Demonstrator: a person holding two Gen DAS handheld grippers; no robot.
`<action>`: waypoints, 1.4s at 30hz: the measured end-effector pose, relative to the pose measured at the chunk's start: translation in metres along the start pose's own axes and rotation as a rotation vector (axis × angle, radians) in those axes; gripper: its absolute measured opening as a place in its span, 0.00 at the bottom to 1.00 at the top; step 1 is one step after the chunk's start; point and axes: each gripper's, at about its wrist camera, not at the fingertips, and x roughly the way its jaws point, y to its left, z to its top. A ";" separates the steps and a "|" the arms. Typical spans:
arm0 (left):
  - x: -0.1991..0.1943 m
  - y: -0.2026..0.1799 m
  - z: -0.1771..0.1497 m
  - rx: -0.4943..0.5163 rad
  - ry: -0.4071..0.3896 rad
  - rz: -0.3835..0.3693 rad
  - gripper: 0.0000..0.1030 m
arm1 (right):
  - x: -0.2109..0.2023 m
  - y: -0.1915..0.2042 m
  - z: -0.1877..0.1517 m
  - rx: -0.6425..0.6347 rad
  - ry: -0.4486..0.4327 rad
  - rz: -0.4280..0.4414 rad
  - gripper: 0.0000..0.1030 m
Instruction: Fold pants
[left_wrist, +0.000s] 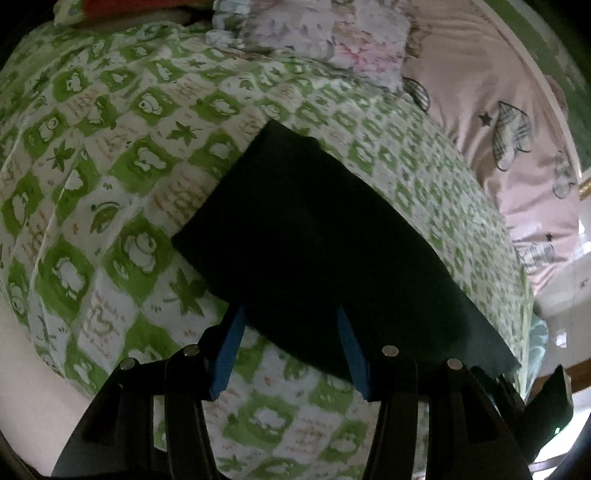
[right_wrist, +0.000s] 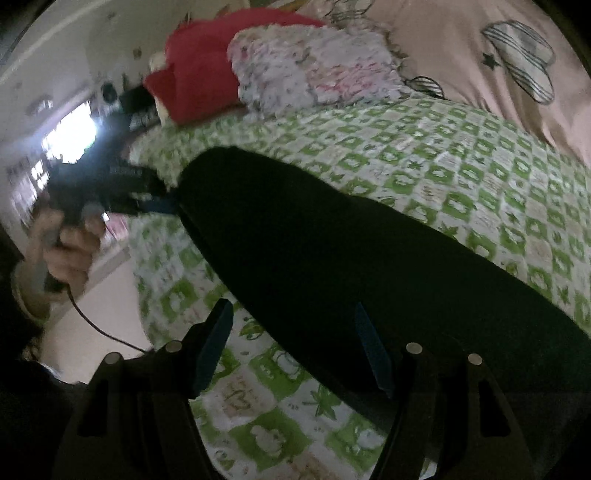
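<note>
Green-and-white checked bedding (left_wrist: 122, 177) is covering the bed, with a pink quilt (left_wrist: 491, 122) and floral pillow (right_wrist: 314, 70) lying toward its far edge. Dark folded pants (left_wrist: 314, 236) are lying flat near the bed's front edge. Left gripper (left_wrist: 291, 317) and right gripper (right_wrist: 291, 314) are hovering with blue fingers (left_wrist: 229, 350) spread, gripping nothing.
</note>
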 end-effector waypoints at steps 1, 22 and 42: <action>0.003 0.001 0.002 -0.006 0.000 0.006 0.50 | 0.005 0.003 0.001 -0.019 0.013 -0.014 0.67; -0.015 -0.003 -0.015 0.157 -0.075 0.095 0.12 | 0.014 0.016 0.006 -0.101 0.072 -0.013 0.07; -0.006 0.023 -0.008 0.003 -0.007 0.099 0.71 | 0.017 -0.063 0.078 0.227 -0.050 0.044 0.59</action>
